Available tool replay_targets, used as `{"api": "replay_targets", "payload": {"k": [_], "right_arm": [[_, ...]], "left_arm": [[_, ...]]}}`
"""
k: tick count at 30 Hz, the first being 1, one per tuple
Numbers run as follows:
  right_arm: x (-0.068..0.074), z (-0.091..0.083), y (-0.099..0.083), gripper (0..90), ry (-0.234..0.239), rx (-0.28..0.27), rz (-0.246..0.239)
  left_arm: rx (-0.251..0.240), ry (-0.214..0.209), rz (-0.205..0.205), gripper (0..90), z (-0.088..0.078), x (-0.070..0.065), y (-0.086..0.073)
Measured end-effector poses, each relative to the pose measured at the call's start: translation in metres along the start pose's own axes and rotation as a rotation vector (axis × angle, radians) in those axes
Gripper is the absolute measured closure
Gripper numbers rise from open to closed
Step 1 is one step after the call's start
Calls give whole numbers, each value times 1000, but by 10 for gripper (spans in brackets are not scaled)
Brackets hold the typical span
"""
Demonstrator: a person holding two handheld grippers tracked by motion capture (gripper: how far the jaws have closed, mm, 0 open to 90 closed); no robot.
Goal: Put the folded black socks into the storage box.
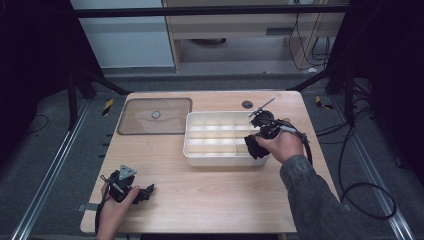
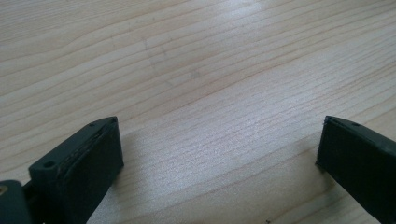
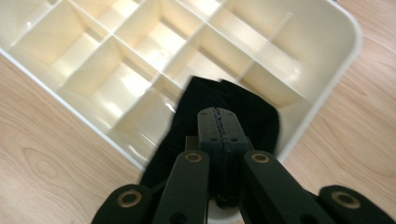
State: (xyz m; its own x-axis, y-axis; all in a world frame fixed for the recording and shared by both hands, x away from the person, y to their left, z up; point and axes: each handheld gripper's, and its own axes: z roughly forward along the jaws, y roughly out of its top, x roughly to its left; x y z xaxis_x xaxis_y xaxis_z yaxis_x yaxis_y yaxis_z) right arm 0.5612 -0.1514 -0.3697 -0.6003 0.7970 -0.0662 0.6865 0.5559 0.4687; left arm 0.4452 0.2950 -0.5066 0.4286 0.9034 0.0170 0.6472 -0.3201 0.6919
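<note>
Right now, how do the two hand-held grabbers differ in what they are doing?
The right gripper has its jaws pressed together on a black cloth, while the left gripper stands wide open with nothing between its jaws. The right gripper is held over the near right corner of the cream divided tray; the left gripper rests low on the bare wooden table, away from the tray. Both are black and hand-held.

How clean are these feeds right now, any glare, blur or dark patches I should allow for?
High view: room edges fall into darkness, the table evenly lit, the transparent lid slightly reflective. Left gripper view: soft sheen on the wood at upper right, its fingertips sharp. Right gripper view: bright glare inside the divided tray, and the black cloth smeared at its edges.
</note>
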Motion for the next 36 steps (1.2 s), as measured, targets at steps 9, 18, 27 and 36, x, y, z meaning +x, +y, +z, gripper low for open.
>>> {"api": "replay_targets", "payload": {"k": [9,18,27,36], "right_arm": [[28,26,15,900,10,29,-70],[3,32,1,900,-50,73,-4],[-11,36,-15,900,-37,84,48],[-12,45,-22,900,-11,112,68]], "left_arm": [[0,-1,1,0,0,0,0],[-3,-1,-2,0,0,0,0],[-8,-1,-5,0,1,-1,0],[-8,-2,-4,0,1,-1,0]]}}
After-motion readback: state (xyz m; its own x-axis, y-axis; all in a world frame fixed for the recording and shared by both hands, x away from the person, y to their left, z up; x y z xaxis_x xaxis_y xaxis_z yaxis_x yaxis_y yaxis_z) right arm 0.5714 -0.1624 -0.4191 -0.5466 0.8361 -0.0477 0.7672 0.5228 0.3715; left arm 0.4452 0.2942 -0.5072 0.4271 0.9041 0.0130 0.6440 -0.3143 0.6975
